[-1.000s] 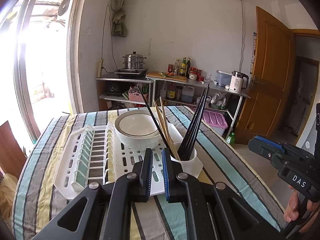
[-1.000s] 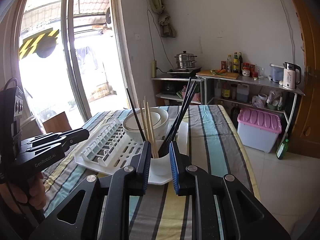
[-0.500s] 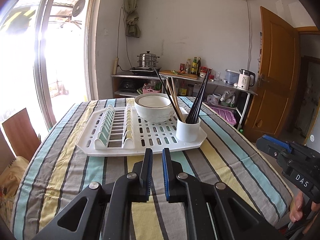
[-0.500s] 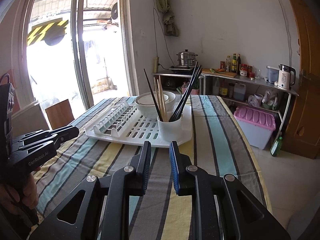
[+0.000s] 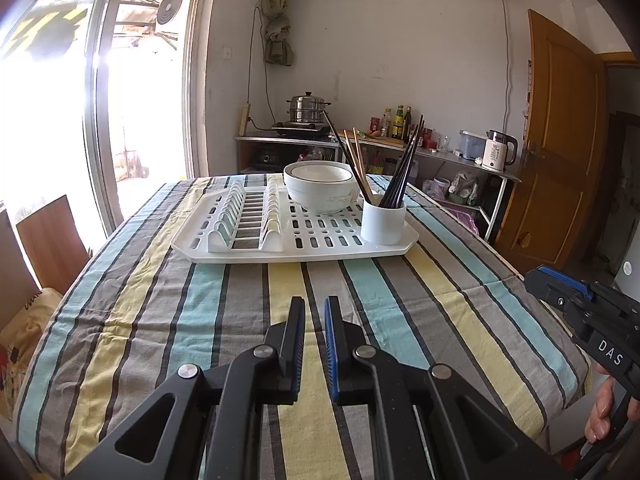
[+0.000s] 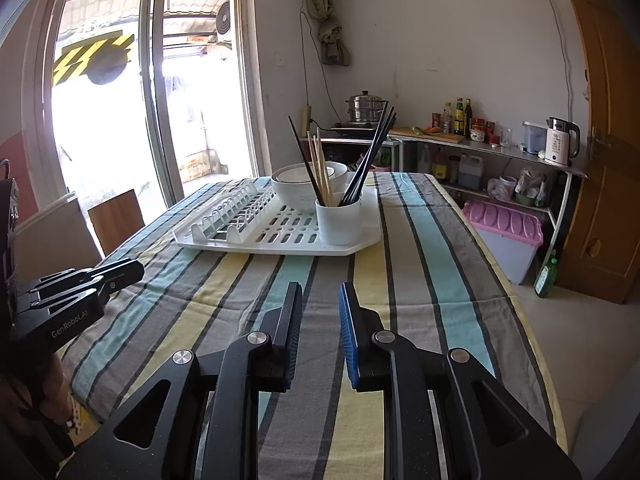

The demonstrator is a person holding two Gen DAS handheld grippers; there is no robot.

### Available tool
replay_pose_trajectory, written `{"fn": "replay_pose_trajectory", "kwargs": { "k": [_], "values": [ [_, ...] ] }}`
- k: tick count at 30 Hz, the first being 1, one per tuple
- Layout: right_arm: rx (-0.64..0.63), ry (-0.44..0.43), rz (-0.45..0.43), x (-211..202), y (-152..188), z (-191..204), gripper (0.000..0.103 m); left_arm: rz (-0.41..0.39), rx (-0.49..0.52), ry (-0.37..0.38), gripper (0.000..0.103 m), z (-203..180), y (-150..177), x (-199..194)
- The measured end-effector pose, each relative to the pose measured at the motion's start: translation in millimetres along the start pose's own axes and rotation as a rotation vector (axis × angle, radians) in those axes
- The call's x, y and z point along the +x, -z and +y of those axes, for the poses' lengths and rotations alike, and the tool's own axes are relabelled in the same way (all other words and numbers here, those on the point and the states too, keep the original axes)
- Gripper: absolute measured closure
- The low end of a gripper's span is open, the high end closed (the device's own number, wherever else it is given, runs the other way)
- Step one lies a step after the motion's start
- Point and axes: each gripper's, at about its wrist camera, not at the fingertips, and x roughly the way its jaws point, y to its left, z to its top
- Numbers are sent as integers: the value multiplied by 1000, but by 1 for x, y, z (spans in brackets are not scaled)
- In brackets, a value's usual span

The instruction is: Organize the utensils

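Right wrist alone shows pink bin.

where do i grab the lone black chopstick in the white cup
Grip the lone black chopstick on its upper shaft, coming from above on the window side. It leans away from the black chopstick bundle, clear of the wooden chopsticks above the white cup.

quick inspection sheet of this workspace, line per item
surface: striped tablecloth covers the table
job's things: white slotted drying tray holds a white ceramic bowl and a white cylindrical cup of black and wooden chopsticks
clutter: nothing seen on the cloth
grippers: left gripper nearly shut, empty; right gripper slightly open, empty
cables: black cord on the wall
surroundings: steel shelf with steamer, bottles, kettle
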Motion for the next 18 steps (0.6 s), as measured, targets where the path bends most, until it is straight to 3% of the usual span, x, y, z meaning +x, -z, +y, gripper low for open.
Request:
{"fn": "replay_pose_trajectory", "kwargs": {
  "k": [18],
  "values": [
    [1,5,10,1,3,-4,83,14,16,-2,94,-4,8,6]
  ]
}}
